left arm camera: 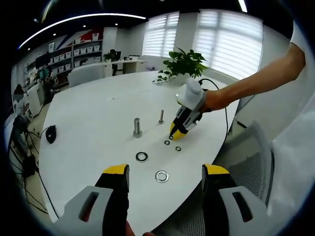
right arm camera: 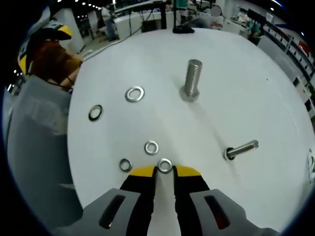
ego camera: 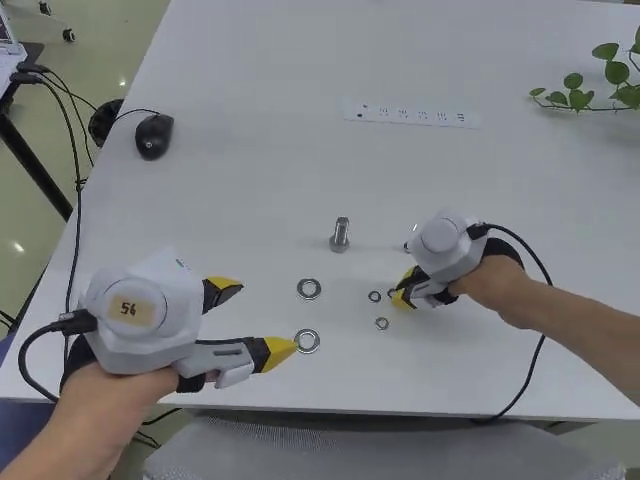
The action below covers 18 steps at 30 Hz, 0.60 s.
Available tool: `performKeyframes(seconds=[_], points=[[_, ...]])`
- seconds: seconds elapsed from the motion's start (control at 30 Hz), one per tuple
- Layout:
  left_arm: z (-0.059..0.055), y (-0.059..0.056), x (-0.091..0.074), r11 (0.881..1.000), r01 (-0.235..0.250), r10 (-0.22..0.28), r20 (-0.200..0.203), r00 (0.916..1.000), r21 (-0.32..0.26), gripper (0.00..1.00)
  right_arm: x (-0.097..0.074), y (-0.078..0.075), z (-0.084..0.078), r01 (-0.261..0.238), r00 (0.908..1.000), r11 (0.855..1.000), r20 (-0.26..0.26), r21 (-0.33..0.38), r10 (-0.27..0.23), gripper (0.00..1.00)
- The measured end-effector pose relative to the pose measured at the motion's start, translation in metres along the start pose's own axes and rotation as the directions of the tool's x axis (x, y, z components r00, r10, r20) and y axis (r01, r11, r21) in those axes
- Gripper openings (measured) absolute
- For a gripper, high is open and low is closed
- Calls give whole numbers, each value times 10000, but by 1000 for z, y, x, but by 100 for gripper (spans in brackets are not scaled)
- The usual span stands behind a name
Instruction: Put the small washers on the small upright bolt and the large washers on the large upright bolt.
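left gripper (ego camera: 253, 318) jaws wide by table (ego camera: 400, 398) edge; right gripper (right arm camera: 165, 172) jaws pinch small washer (right arm camera: 165, 165).

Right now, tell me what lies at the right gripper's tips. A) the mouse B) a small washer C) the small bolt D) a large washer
B: in the right gripper view a small washer lies at the tips of the right gripper, the large washers farther off.
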<state>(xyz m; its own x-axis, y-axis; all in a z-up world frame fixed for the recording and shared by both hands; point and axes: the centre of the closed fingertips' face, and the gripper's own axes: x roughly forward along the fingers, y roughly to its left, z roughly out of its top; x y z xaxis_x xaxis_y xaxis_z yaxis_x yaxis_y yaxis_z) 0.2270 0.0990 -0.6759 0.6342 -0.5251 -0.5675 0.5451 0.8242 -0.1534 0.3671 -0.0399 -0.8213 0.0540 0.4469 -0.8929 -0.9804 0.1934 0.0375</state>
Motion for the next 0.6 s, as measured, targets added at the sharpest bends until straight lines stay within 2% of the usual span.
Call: performKeyframes(seconds=[0.13,0.3,0.47,0.6], points=[[1,-5,3,10000,31,-30,33,10000,-38,59,3,0,3,53,9999,9995,-132,-306,-57,15],[-2,-5,2,9999,56,-56,-68,10000,100,59,5,0,4,249,9992,9968,-305,-764,-273,14],[-7,3,-6,9999,-40,42,-141,9999,139,59,5,2,1,109,9983,9937,-562,-1119,-173,16],[-10,9,-9,9998,-152,153,-146,9998,97,59,5,1,1,63,9981,9934,-602,-1142,-132,17]])
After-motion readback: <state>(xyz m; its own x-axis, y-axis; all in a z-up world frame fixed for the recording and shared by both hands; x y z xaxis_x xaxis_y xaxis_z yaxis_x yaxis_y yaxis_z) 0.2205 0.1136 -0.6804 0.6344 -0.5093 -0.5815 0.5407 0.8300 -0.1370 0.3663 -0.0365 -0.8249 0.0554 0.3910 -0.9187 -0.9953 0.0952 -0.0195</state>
